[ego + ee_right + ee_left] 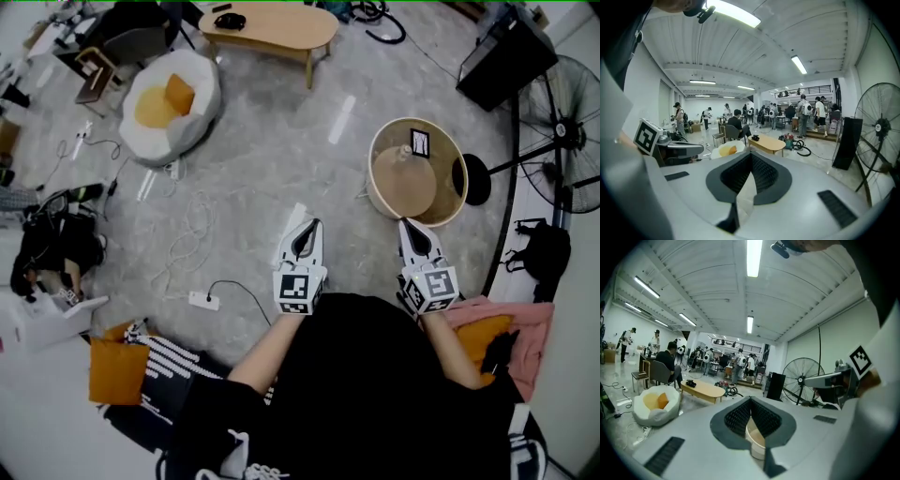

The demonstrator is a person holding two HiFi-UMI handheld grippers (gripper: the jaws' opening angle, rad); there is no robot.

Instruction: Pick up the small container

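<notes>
A round cream container stands on the grey floor, with a tan round piece and a small marker card inside it. My left gripper is held above the floor to the container's left, jaws shut and empty. My right gripper is just below the container's near rim, also shut and holding nothing. In the left gripper view the jaws meet, and a cream container rim shows below them. In the right gripper view the jaws are closed.
A white beanbag with an orange cushion lies far left, an oval wooden table beyond it. A floor fan and its black base stand right of the container. A power strip and cables lie left; a pink cloth lies right.
</notes>
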